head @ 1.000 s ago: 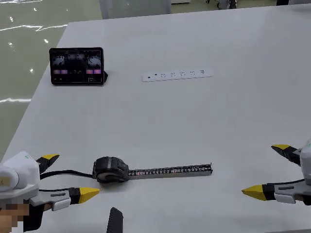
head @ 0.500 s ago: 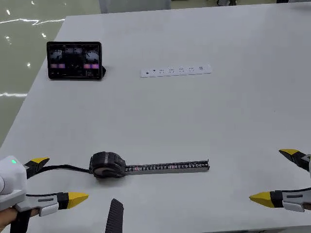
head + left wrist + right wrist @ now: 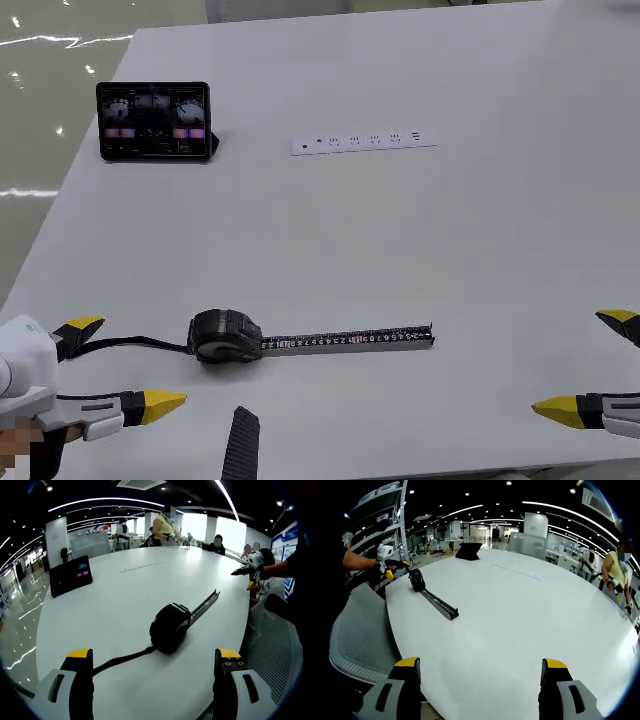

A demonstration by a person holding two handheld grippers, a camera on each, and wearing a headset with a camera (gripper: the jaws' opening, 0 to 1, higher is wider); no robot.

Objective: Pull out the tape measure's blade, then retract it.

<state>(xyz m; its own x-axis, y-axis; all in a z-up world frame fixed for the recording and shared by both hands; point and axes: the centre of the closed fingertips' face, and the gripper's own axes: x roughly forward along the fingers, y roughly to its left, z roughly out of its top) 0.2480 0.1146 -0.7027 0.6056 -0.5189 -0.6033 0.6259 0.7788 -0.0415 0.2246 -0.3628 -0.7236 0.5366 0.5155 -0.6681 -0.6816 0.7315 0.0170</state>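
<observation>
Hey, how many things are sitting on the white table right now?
3: the tape measure near the front edge, blade out; the tablet far left; the power strip far centre. None seems hidden.

The head view's right edge cuts off my right gripper (image 3: 572,362) behind its jaws. I can't read the numerals on the blade (image 3: 348,340) or the screen of the tablet (image 3: 153,121); both are too small.
</observation>
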